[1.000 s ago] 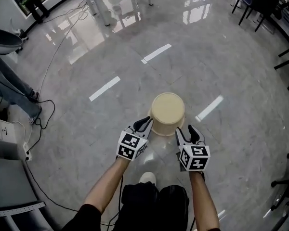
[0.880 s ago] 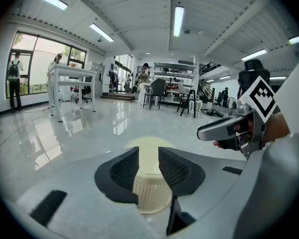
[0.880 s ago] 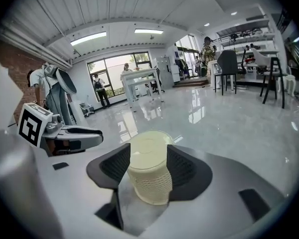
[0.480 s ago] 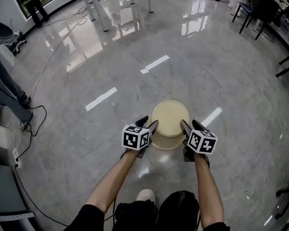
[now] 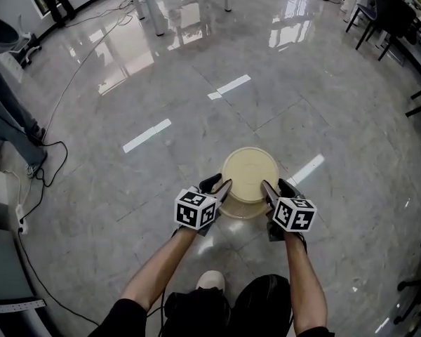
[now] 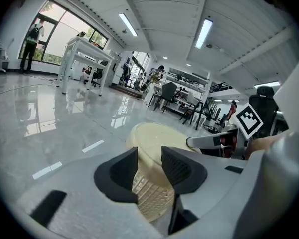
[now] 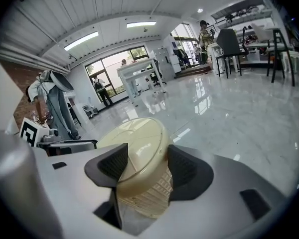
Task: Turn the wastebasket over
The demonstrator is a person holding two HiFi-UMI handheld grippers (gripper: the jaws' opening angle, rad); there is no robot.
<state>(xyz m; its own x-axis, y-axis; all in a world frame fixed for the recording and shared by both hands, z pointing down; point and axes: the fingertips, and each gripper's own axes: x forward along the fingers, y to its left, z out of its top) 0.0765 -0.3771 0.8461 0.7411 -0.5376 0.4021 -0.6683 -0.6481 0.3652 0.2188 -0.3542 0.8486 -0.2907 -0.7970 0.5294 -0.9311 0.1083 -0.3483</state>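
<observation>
Your left gripper (image 5: 219,185) (jaws just narrowing) and right gripper (image 5: 276,186) (just widened) straddle the wastebasket (image 5: 249,174) edge, both unclamped.

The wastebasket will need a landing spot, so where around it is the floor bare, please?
Bare floor lies beyond the basket, up to the white strips, and on its right toward the chairs. Left is free until the cable. The near side is crowded: both forearms and a shoe.

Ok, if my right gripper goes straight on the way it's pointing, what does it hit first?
Most likely the wastebasket: it stands directly ahead, framed between the right gripper's open jaws. Depth is hard to judge, so contact may be very near.
</observation>
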